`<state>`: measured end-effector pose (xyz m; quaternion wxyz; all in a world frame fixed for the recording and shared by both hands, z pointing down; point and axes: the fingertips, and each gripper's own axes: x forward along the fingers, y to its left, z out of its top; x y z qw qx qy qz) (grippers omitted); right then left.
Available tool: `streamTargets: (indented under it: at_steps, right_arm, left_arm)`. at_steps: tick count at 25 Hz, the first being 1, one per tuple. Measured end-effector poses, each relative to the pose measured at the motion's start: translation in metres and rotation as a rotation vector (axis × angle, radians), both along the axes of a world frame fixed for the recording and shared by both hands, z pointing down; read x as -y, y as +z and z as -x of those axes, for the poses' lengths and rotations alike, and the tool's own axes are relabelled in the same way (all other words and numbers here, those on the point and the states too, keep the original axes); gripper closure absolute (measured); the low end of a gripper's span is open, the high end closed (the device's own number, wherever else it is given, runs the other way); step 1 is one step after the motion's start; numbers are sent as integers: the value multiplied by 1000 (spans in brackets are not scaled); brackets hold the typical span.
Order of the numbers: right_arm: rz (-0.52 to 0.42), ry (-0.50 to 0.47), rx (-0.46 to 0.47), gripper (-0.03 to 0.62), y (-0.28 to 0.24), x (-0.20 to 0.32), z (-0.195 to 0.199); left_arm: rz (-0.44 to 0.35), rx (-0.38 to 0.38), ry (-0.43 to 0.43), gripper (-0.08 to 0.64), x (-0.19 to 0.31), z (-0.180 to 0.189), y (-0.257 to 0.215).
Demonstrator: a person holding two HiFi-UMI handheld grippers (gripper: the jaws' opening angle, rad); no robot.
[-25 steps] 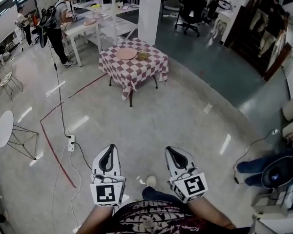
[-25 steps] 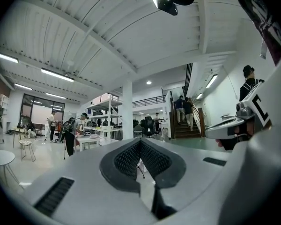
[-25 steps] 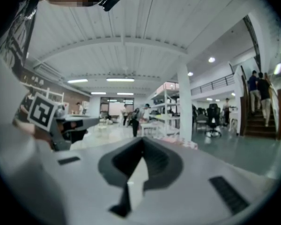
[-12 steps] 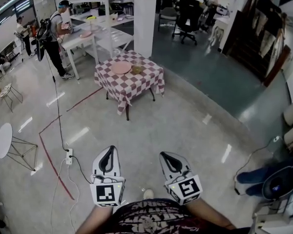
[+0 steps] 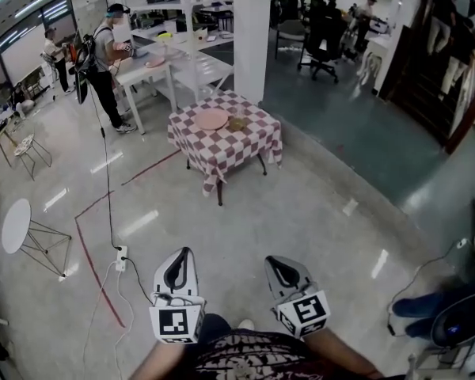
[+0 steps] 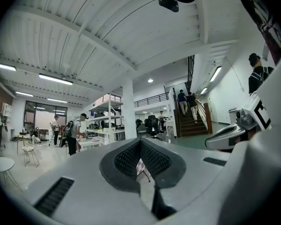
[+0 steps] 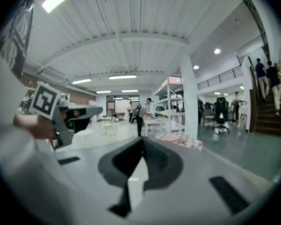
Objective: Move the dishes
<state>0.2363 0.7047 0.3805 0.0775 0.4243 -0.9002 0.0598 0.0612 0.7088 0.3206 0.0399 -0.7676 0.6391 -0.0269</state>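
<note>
A small table with a red-and-white checked cloth (image 5: 226, 145) stands far ahead on the floor. On it lie a pink plate (image 5: 211, 119) and a small brownish bowl (image 5: 237, 123) side by side. My left gripper (image 5: 181, 253) and right gripper (image 5: 274, 261) hang low in front of my body, far short of the table. Both are shut, with nothing between their jaws. In the left gripper view the left gripper (image 6: 140, 142) points toward the room, and a sliver of checked cloth (image 6: 139, 165) shows behind its jaws. In the right gripper view the checked table (image 7: 185, 141) lies beyond the right gripper (image 7: 143, 139).
A white pillar (image 5: 251, 30) rises just behind the table. A person (image 5: 107, 54) stands at a white workbench (image 5: 146, 66) back left. A power strip (image 5: 120, 253), cables and a red tape line (image 5: 91, 252) cross the floor left. A seated person's legs (image 5: 416, 303) are right.
The checked table has shifted slightly right and lower in the head view and looks a little larger. Both grippers stay shut and empty, low in front of me.
</note>
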Motion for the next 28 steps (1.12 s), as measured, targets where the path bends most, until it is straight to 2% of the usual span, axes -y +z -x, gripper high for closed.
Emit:
streamTargets:
  at_steps: [8, 14, 22, 28]
  right_arm:
    - [82, -5, 11, 560, 27, 20, 16]
    - [116, 3, -3, 560, 41, 58, 37]
    - [14, 56, -25, 560, 9, 122, 74]
    - [-9, 116, -27, 560, -1, 166, 98]
  left_arm:
    - [110, -14, -13, 529, 18, 15, 32]
    - [117, -11, 14, 529, 59, 29, 38]
    - [83, -50, 46, 529, 129, 70, 28]
    - [70, -70, 72, 529, 172, 105, 29]
